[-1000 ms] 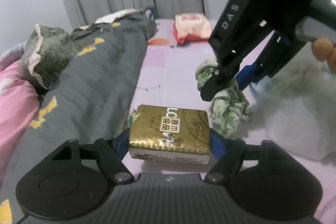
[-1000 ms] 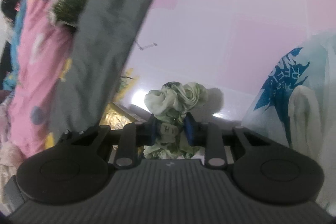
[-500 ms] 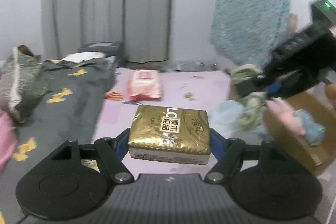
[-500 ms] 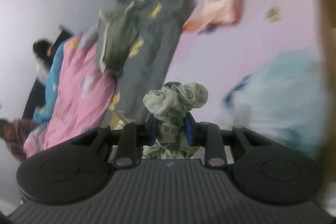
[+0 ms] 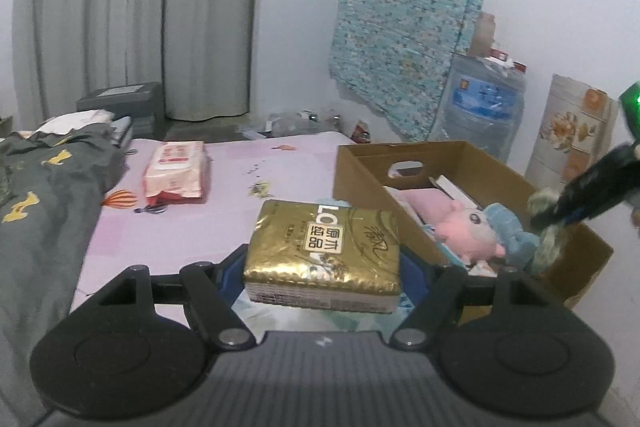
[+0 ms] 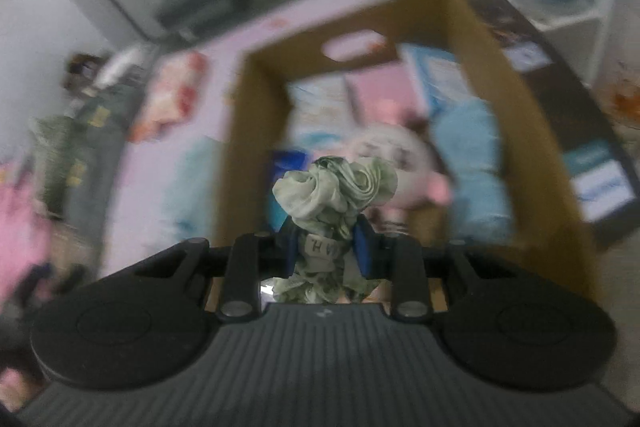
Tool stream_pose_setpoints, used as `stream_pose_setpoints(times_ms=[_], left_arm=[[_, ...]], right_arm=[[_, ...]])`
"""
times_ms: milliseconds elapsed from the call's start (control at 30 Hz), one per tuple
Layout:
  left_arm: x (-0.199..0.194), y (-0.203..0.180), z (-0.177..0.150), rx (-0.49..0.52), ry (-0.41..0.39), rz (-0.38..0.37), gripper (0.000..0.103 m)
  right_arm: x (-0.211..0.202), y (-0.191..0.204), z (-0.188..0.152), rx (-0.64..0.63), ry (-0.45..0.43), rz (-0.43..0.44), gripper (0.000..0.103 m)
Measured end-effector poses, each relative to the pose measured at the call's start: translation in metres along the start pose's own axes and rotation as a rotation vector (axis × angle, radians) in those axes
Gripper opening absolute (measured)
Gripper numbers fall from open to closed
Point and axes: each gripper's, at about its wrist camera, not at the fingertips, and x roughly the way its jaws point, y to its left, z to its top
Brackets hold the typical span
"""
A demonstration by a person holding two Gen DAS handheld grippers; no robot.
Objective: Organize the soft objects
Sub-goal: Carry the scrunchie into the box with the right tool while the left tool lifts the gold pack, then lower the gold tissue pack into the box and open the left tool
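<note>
The left tool [image 5: 322,267] is clamped on a gold tissue pack [image 5: 322,253], holding it off the bed [image 5: 224,187] just left of the cardboard box [image 5: 460,163]. The right tool [image 6: 326,247] grips a crumpled green cloth [image 6: 334,187] above the near end of the box; its jaws have just been opening a little, with the cloth between them and the pads on its sides. Inside the box lie a pink plush toy [image 5: 466,231] and a blue soft toy [image 5: 510,233]. Left of the box, farther along the bed, lies a pink wipes pack [image 5: 176,169]; beyond that, a dark grey quilt [image 5: 44,195].
</note>
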Motion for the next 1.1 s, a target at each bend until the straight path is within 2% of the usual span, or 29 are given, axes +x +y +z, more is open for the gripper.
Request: stream_pose_setpoints(times_ms=[100, 133, 167, 267, 300, 367, 433, 567, 733, 867, 967, 1067, 1100], left_arm=[[0.008, -0.013, 0.004, 0.018, 0.011, -0.014, 0.076], [0.011, -0.017, 0.005, 0.025, 0.015, -0.018, 0.076], [0.013, -0.020, 0.006, 0.032, 0.018, -0.021, 0.076], [0.020, -0.033, 0.009, 0.057, 0.027, -0.036, 0.076], [0.021, -0.037, 0.010, 0.066, 0.028, -0.042, 0.076], [0.026, -0.046, 0.012, 0.085, 0.032, -0.054, 0.076], [0.030, -0.055, 0.015, 0.098, 0.039, -0.074, 0.076], [0.041, -0.074, 0.022, 0.118, 0.058, -0.131, 0.076], [0.062, -0.110, 0.033, 0.166, 0.116, -0.247, 0.076], [0.091, -0.147, 0.036, 0.203, 0.208, -0.343, 0.076], [0.110, -0.178, 0.039, 0.229, 0.260, -0.411, 0.076], [0.125, -0.211, 0.040, 0.250, 0.271, -0.475, 0.077], [0.130, -0.222, 0.037, 0.273, 0.267, -0.496, 0.082]], right_arm=[[0.026, -0.012, -0.007, -0.022, 0.083, -0.046, 0.033], [0.035, -0.017, -0.010, -0.023, 0.114, -0.060, 0.039], [0.043, -0.021, -0.012, -0.018, 0.148, -0.065, 0.049], [0.060, -0.031, -0.016, 0.030, 0.204, -0.047, 0.059], [0.064, -0.032, -0.015, 0.044, 0.208, -0.029, 0.060], [0.063, -0.040, -0.015, 0.073, 0.200, 0.009, 0.069], [0.055, -0.042, -0.014, 0.085, 0.163, 0.038, 0.073], [0.027, -0.045, -0.010, 0.114, 0.062, 0.096, 0.074], [-0.039, -0.060, -0.032, 0.179, -0.177, 0.190, 0.078], [-0.072, -0.079, -0.060, 0.243, -0.309, 0.204, 0.080], [-0.087, -0.096, -0.084, 0.302, -0.361, 0.188, 0.080], [-0.092, -0.113, -0.103, 0.369, -0.381, 0.180, 0.080], [-0.092, -0.119, -0.109, 0.386, -0.385, 0.177, 0.080]])
